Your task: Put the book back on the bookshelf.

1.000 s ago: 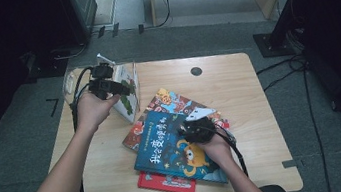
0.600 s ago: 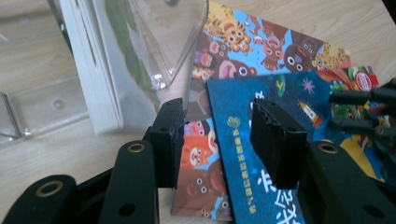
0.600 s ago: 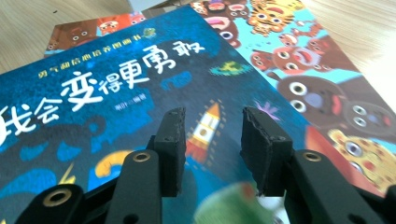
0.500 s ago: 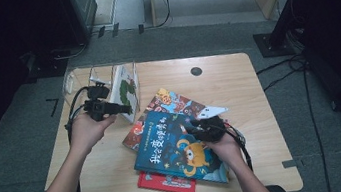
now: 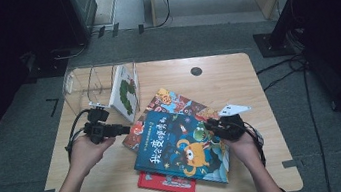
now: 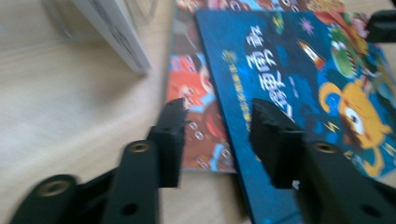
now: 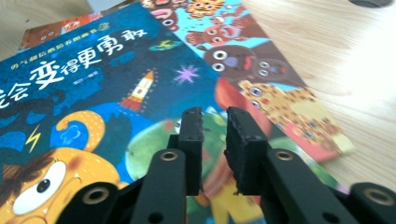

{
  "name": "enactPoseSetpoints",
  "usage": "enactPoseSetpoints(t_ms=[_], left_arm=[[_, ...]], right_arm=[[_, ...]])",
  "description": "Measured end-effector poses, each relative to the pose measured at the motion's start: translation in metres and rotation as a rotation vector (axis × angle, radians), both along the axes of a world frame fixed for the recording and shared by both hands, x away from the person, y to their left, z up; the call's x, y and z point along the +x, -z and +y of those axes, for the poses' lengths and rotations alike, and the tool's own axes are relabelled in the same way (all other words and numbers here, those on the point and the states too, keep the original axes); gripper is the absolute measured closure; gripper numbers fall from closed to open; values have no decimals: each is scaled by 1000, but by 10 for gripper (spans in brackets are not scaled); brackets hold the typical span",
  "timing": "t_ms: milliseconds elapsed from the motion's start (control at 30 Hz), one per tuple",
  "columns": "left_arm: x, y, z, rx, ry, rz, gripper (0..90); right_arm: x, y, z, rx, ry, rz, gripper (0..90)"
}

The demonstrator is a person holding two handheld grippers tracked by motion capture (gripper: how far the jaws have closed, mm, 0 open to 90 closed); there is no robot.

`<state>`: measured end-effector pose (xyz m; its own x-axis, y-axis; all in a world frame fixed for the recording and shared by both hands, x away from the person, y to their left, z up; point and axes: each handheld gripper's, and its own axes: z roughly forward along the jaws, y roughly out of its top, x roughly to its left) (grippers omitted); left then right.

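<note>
A blue picture book is seen lying flat at the centre of the wooden table, on top of a colourful animal book and a red book whose edge juts out at the lower middle. At the upper left, a white book is stood upright in a clear book stand.

The left gripper is held low at the left of the pile, its jaws apart with nothing between them, just closing a little, aimed at the blue book's left edge.

The right gripper is set over the blue book's right part. Its jaws have just been closing and stand nearly together; a narrow gap is seen, apparently with nothing clamped.
</note>
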<state>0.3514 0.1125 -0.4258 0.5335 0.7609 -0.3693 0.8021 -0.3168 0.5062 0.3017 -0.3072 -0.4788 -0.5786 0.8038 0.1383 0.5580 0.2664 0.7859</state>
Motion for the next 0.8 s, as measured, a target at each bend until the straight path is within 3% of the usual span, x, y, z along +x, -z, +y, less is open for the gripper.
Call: enactPoseSetpoints(t_ms=[333, 533, 700, 800], left_arm=[[-10, 23, -4, -4, 51, 7, 747], [-15, 32, -9, -10, 90, 5, 765], [-16, 39, -12, -16, 94, 12, 768], [-17, 43, -13, 5, 99, 11, 767]], right_arm=[[-9, 3, -25, -2, 76, 9, 850], [-15, 6, -37, -21, 121, 14, 868], [-22, 9, -46, -44, 154, 18, 868], [-25, 11, -52, -59, 178, 28, 868]])
